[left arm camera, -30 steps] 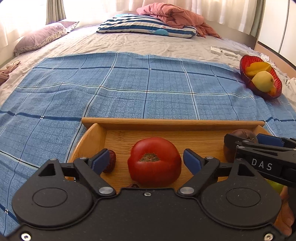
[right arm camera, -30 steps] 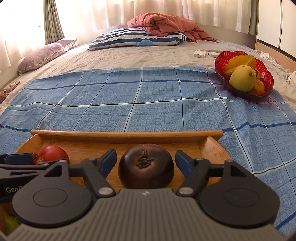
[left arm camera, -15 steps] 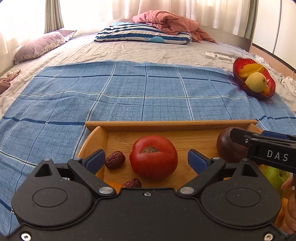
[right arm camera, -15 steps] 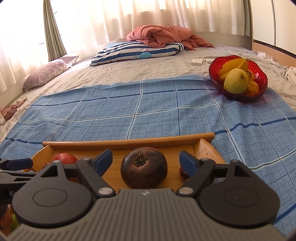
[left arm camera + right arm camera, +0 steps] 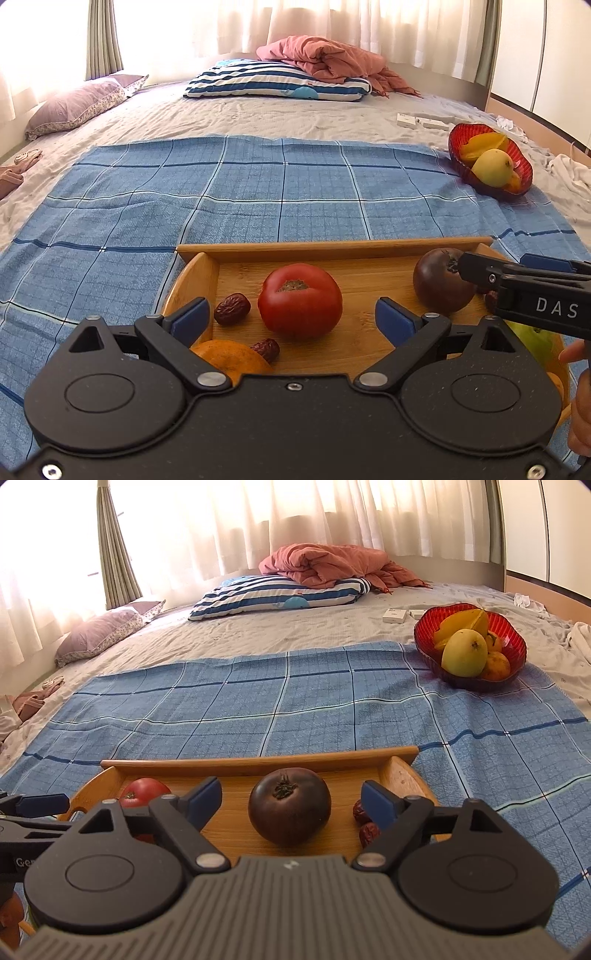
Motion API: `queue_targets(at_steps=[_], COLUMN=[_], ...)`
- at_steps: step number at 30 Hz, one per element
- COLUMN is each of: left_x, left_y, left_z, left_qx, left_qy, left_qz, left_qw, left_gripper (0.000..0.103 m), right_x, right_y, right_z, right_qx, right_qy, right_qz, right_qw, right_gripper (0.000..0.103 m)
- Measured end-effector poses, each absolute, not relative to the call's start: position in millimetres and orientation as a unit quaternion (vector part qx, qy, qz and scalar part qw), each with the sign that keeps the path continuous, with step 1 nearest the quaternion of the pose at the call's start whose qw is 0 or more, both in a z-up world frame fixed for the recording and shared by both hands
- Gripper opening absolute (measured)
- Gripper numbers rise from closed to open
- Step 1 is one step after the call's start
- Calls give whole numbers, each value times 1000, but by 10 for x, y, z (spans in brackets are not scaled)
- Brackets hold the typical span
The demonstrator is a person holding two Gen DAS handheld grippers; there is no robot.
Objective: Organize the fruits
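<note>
A shallow wooden tray with raised sides [image 5: 332, 250] lies on a blue checked cloth [image 5: 258, 192] spread over the bed. In the tray sit a round red tomato [image 5: 300, 301], a dark purple-brown tomato [image 5: 441, 280], two wrinkled red dates [image 5: 232, 308] on the left side, an orange citrus fruit [image 5: 229, 357] at the near left corner, and a green fruit [image 5: 535, 341] at the near right (mostly hidden behind the other tool). Two more dried dates [image 5: 364, 821] show in the right wrist view beside the tray's right end.

The left tongs [image 5: 291, 317] are spread wide apart, the red tomato sitting between the blue pads without touching either. The right tongs [image 5: 291, 801] are likewise wide apart, framing the dark tomato [image 5: 290, 806], clear of both pads.

Well apart, at the cloth's far right corner, stands a red glass bowl with a scalloped rim [image 5: 424, 638]; it holds a yellow-green pear-like fruit [image 5: 464, 652], a yellow starfruit [image 5: 465, 622] and a small orange fruit [image 5: 496, 666]. Farther back on the bed lie a blue-and-white striped pillow [image 5: 280, 594] and a crumpled pink blanket [image 5: 325, 565].
</note>
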State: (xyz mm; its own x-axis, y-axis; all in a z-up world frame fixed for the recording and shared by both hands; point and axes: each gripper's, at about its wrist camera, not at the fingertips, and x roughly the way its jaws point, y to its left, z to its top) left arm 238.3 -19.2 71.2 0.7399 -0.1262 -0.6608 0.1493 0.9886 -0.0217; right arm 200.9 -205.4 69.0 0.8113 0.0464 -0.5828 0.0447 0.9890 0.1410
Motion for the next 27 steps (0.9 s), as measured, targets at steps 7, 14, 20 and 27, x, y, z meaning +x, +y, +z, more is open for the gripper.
queue_targets(at_steps=[7,14,20,27], left_x=[2179,1930,1688,1449], left_y=[-121,-57,0,62], left_z=[780,797,834,871], left_qx=[3,-1,-13,-14], left_qy=[343,334,318,303], left_qz=[-81,-90,-95,-93], left_qw=[936,938,943,948], left_gripper=[97,97,98,98], right_x=[1803,1525,1287,1040], right_y=[-2026,-2028,-2025,-1976], right_z=[797,867,917,964], right_qx=[64,62,62,37], right_qy=[287,263,244,225], right_qz=[12,16,17,21], right_qw=[956,963,968,973], right_gripper=[92,92,93,95])
